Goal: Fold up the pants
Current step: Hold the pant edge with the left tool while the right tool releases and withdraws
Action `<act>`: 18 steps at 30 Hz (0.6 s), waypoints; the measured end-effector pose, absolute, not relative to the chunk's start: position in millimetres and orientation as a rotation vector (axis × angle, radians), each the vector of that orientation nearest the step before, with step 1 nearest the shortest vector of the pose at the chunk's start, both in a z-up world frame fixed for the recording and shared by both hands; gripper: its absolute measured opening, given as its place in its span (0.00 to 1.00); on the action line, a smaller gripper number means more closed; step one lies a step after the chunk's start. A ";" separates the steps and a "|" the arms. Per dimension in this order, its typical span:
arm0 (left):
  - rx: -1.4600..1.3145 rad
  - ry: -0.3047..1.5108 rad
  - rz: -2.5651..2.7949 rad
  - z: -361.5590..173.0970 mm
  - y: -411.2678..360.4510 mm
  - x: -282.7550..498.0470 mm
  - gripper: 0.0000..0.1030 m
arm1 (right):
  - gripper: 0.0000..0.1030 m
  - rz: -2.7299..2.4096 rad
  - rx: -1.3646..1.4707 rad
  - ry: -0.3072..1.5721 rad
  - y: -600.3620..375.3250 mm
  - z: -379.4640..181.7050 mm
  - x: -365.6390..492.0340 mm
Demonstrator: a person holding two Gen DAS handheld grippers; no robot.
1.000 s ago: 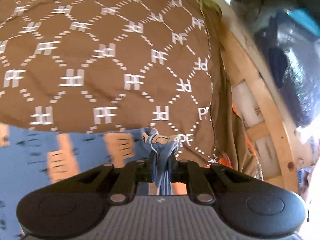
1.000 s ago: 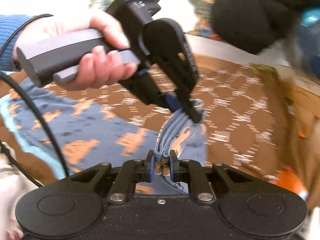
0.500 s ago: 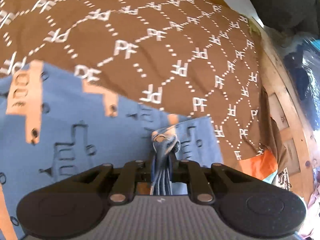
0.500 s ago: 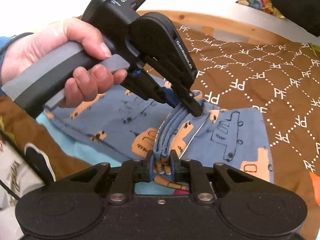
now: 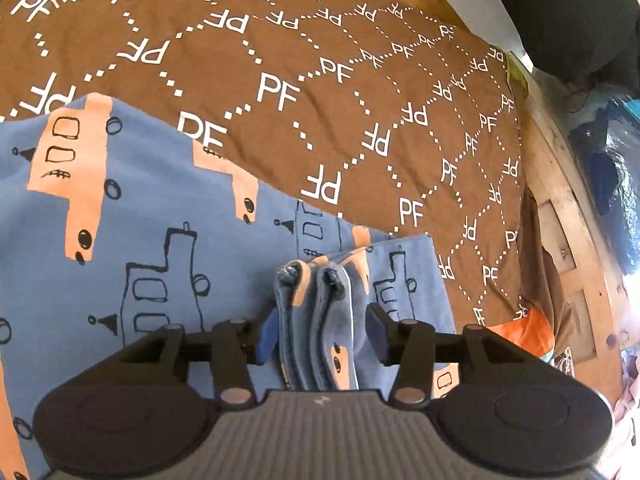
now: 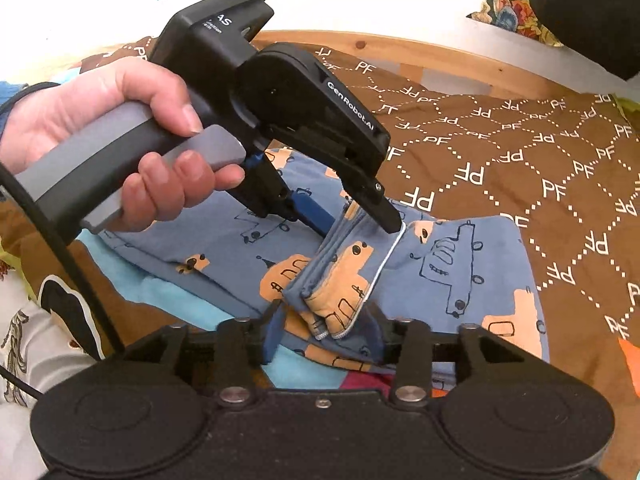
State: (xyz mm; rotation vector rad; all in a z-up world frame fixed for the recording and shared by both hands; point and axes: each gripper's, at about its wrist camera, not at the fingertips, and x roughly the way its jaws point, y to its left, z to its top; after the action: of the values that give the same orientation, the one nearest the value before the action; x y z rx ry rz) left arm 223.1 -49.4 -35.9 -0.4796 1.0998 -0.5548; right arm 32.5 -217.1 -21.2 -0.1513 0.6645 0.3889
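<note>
Blue pants (image 5: 120,260) printed with orange and outlined trucks lie folded on a brown bedspread (image 5: 320,80). My left gripper (image 5: 322,332) straddles a bunched stack of their edges (image 5: 316,312); its jaws are opening and the right pad stands apart from the cloth. In the right wrist view the pants (image 6: 460,264) spread to the right. There my right gripper (image 6: 326,336) is opening too, with the folded edge and a white cord (image 6: 384,264) lying loose between its pads. The left gripper (image 6: 358,220), held in a hand (image 6: 100,120), stands over the same fold.
A wooden bed frame (image 5: 568,216) runs along the right side and across the far end (image 6: 440,64). A black bulky object (image 5: 568,12) sits at the top right. A black cable (image 6: 48,232) hangs at the left, over patterned bedding (image 6: 24,328).
Both grippers came down onto the bed with the bunched pant edges. Their jaws, pinched shut on the cloth before, now stand apart and the fold rests loose.
</note>
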 end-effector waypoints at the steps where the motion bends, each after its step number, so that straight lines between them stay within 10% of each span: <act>1: -0.476 1.099 -0.555 -35.4 -50.9 223.0 0.55 | 0.54 0.389 -0.147 0.664 -217.5 -21.2 33.2; 11: -0.451 1.101 -0.554 -34.9 -54.4 223.0 0.57 | 0.46 0.389 -0.168 0.640 -215.4 -21.9 30.1; 18: -0.371 1.094 -0.514 -32.6 -58.9 223.0 0.24 | 0.17 0.361 -0.236 0.617 -211.3 -19.8 25.8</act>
State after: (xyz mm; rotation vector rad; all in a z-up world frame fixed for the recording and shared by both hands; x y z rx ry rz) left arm 223.0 -58.9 -32.6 -0.3713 1.0942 -0.5140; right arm 25.8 -211.3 -19.8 -0.2364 0.6170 0.3614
